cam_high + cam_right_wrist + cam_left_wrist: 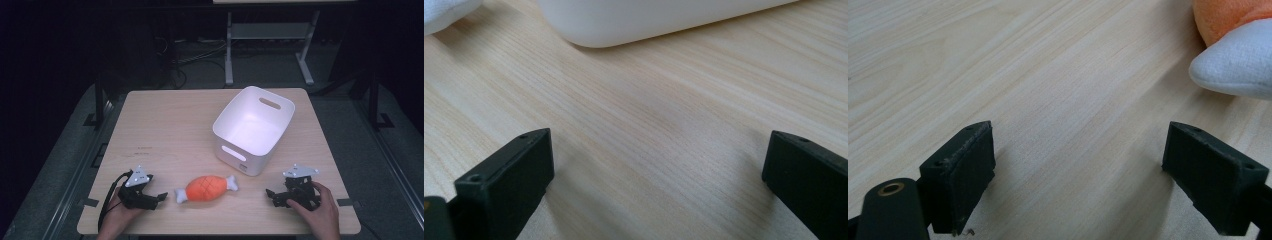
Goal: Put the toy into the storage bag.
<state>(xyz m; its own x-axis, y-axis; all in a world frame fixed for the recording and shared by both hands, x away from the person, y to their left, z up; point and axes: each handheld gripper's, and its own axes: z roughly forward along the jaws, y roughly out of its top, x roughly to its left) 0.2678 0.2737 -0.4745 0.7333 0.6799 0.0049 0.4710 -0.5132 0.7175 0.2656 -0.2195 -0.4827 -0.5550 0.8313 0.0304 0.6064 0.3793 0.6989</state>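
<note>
Both hand-held grippers, left [159,196] and right [270,193], rest released on the counter [170,125], flanking the plush drumstick [206,188], probably ready to grasp it.

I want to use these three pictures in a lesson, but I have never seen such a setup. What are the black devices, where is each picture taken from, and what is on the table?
A person sits at a wooden table and holds a hand-operated two-jaw gripper in each hand: the left gripper and the right gripper. The wide picture comes from a fixed camera overhead. The two close-ups come from cameras riding on the grippers, looking along their black jaws. Both grippers are open and hold nothing. On the table lie a plush meat-on-the-bone toy, orange with white ends, and behind it an empty white bin with handle slots. The toy's white end shows near the left gripper.
</note>
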